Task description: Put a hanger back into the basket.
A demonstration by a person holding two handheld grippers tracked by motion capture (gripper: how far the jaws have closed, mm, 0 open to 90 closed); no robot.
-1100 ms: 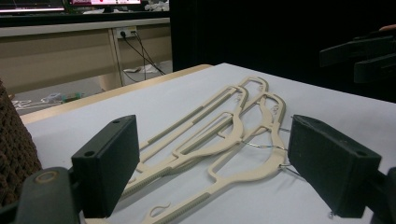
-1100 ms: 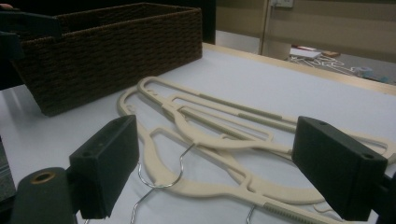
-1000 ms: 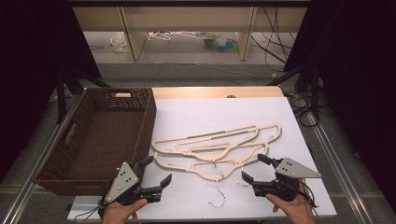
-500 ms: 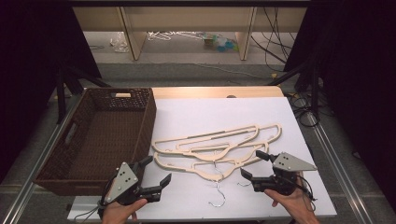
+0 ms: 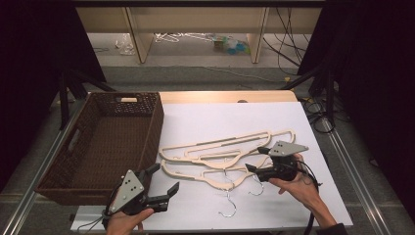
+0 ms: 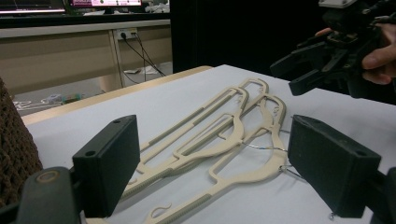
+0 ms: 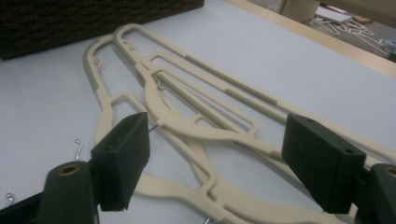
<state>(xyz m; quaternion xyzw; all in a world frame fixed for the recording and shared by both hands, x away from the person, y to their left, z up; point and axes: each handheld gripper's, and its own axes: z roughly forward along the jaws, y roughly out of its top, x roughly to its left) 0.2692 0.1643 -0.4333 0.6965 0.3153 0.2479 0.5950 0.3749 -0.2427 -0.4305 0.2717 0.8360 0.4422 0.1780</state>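
Observation:
A pile of cream plastic hangers [image 5: 215, 147] with wire hooks [image 5: 227, 205] lies on the white sheet [image 5: 235, 117] in the middle of the table. My right gripper [image 5: 253, 158] is at the pile's right end, jaws pointing left. In the right gripper view the hangers [image 7: 187, 116] lie under and between its jaws [image 7: 222, 149], which have just been closing a little; the pads stand apart from the plastic. My left gripper [image 5: 165, 177] stands open near the front edge, left of the pile. From the left gripper view [image 6: 215, 154], the hangers [image 6: 224, 135] lie ahead and the right gripper [image 6: 322, 65] is beyond them.
A dark woven basket [image 5: 151, 122] with nothing in it stands at the left, its near wall beside the left gripper [image 6: 14, 154]. Cables [image 5: 318, 105] hang off the table's right side. A wooden table edge [image 5: 225, 96] runs along the back.
My right gripper has moved left and away from the front edge, onto the right end of the hanger pile. The left gripper and the hangers have stayed put.

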